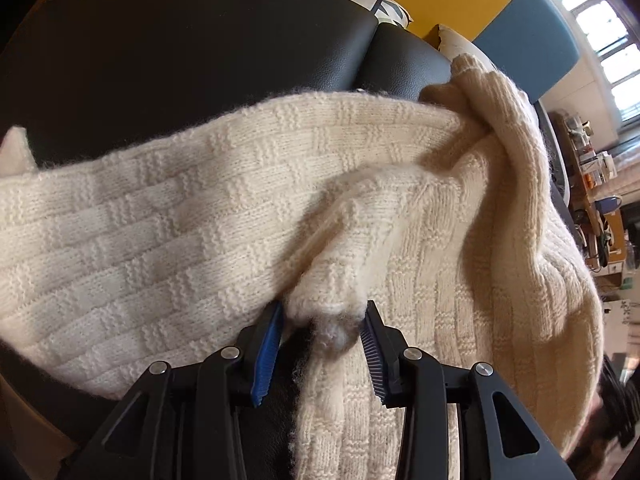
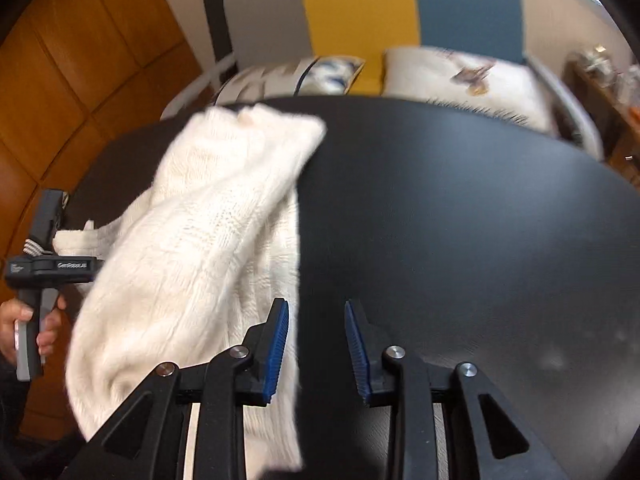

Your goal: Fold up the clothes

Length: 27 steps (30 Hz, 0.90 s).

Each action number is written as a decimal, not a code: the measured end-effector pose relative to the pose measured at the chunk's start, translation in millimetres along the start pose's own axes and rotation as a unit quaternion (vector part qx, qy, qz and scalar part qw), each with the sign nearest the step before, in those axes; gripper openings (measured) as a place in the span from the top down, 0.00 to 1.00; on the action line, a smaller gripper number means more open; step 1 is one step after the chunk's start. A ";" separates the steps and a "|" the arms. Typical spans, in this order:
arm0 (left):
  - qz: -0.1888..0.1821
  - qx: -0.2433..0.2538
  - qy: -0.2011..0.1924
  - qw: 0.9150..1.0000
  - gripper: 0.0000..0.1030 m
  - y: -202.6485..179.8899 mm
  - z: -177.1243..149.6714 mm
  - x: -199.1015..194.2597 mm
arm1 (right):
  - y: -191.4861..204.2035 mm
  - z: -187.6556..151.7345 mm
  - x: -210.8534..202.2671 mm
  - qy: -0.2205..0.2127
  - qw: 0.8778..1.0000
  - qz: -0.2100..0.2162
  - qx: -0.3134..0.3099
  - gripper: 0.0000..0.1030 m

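Note:
A cream knitted sweater (image 1: pixel 180 216) lies spread over a black round table (image 1: pixel 160 60). In the left wrist view my left gripper (image 1: pixel 324 306) is shut on a bunched fold of the sweater, which fills the gap between the blue pads (image 1: pixel 268 344). The right wrist view shows the sweater (image 2: pixel 192 248) doubled over on the table's left part. There a hand (image 2: pixel 24 320) holds the left gripper (image 2: pixel 54 224) at the sweater's left edge. My right gripper (image 2: pixel 315 304) stands open above the sweater's right edge and the bare table (image 2: pixel 460 208), with nothing between its pads.
Two patterned cushions (image 2: pixel 460 76) lie behind the table, in front of yellow and blue wall panels (image 2: pixel 360 8). Brown padded panels (image 2: pixel 80 60) fill the left side. A cluttered shelf (image 1: pixel 596 200) and a window (image 1: pixel 600 32) are at the right.

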<state>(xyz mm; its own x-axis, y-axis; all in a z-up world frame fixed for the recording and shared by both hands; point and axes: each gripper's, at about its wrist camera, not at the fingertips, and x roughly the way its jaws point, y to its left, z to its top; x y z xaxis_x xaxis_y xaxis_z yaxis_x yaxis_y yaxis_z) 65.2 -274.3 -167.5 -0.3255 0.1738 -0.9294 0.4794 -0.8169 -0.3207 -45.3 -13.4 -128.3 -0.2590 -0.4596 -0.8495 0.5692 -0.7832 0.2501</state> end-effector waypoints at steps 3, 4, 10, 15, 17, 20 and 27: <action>0.000 0.002 0.001 1.000 0.60 -1.5 1.4 -0.2 | 0.1 16.5 24.7 0.022 0.999 0.005 -0.030 0.71; 0.000 0.002 0.002 1.000 0.60 -1.5 2.3 -0.4 | 1.1 20.4 32.7 0.030 0.999 0.009 -0.036 0.70; -0.003 -0.002 0.007 1.000 0.60 -2.8 7.7 -0.9 | 8.0 29.1 72.4 0.089 0.993 0.000 -0.075 0.64; 0.007 -0.001 0.010 1.000 0.59 -10.0 11.0 -0.8 | 7.6 27.5 69.8 0.093 0.993 -0.002 -0.072 0.84; 0.008 -0.003 0.010 1.000 0.58 -12.0 12.5 -0.6 | 8.4 25.9 65.7 0.095 0.993 -0.004 -0.070 0.93; 0.008 -0.008 0.011 1.000 0.57 -14.7 14.1 -0.6 | 8.8 21.9 44.3 0.077 0.993 -0.033 -0.079 0.94; 0.004 -0.002 0.012 1.000 0.52 -23.3 18.0 0.3 | 0.1 13.7 -66.0 -0.009 0.973 -0.188 -0.135 0.95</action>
<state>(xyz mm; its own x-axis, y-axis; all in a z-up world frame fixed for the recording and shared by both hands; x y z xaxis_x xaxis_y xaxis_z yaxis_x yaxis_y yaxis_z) 39.3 -265.1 -156.9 -0.3028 0.1804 -0.9358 0.4849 -0.8162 -0.3142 -38.8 11.2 -65.9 -0.5003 -0.1719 -0.8486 0.6156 -0.7598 -0.2090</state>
